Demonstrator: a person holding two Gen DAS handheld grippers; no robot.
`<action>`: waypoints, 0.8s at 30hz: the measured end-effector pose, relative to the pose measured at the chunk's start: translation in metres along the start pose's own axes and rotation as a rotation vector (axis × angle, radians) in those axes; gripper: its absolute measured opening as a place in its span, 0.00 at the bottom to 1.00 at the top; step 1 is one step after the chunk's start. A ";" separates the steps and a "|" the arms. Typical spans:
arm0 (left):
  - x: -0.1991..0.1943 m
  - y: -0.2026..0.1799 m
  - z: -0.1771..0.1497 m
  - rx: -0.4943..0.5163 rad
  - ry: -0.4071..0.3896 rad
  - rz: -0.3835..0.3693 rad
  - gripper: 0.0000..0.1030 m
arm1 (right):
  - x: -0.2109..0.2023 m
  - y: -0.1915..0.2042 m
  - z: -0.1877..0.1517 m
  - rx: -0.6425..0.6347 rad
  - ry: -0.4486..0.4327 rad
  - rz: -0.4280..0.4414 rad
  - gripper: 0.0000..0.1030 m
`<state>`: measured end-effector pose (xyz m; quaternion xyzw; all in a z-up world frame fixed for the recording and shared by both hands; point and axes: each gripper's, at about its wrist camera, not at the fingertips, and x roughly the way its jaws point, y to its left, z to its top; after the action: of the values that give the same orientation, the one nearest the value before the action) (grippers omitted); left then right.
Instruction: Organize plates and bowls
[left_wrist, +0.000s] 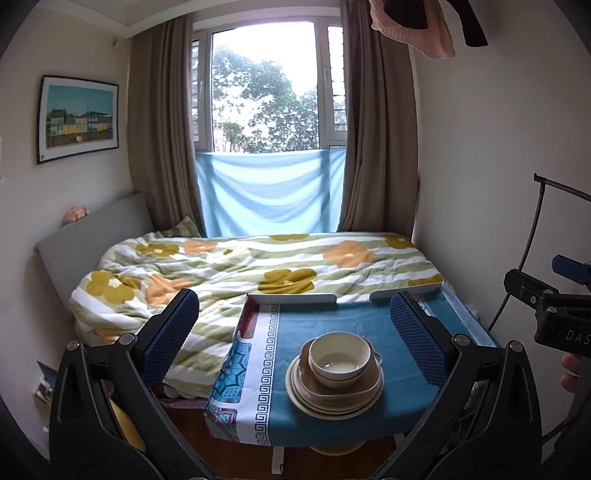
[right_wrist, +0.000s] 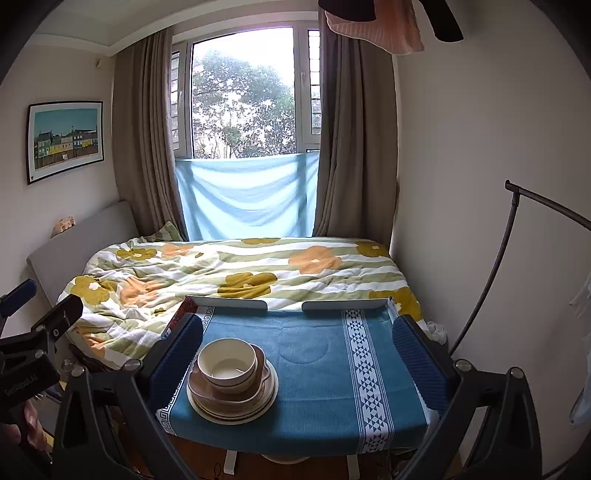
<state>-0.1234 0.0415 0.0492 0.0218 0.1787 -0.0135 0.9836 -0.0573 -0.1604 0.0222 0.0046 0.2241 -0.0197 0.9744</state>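
Blown-out window (left_wrist: 264, 88) backlight, fisheye-warped edges

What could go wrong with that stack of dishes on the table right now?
The bowl sits atop a brown dish and plates; a nudge from open tongs could slide or topple it. The stack stands near the table's front edge, so a pull on the cloth could drag it off.

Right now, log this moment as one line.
left gripper: open, empty | right gripper: open, empty | bowl tops the stacked plates | stack on the table, untouched
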 end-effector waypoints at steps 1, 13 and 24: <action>0.000 0.000 0.000 0.001 -0.001 0.001 1.00 | 0.000 0.000 0.001 0.001 0.000 -0.002 0.99; 0.003 0.002 0.000 -0.008 0.006 0.003 1.00 | 0.005 0.001 0.001 0.003 0.007 -0.012 0.99; 0.004 0.000 0.000 -0.001 0.015 0.007 1.00 | 0.006 -0.001 -0.002 0.008 0.008 -0.015 0.99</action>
<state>-0.1196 0.0416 0.0474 0.0222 0.1861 -0.0099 0.9822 -0.0528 -0.1618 0.0176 0.0067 0.2278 -0.0277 0.9733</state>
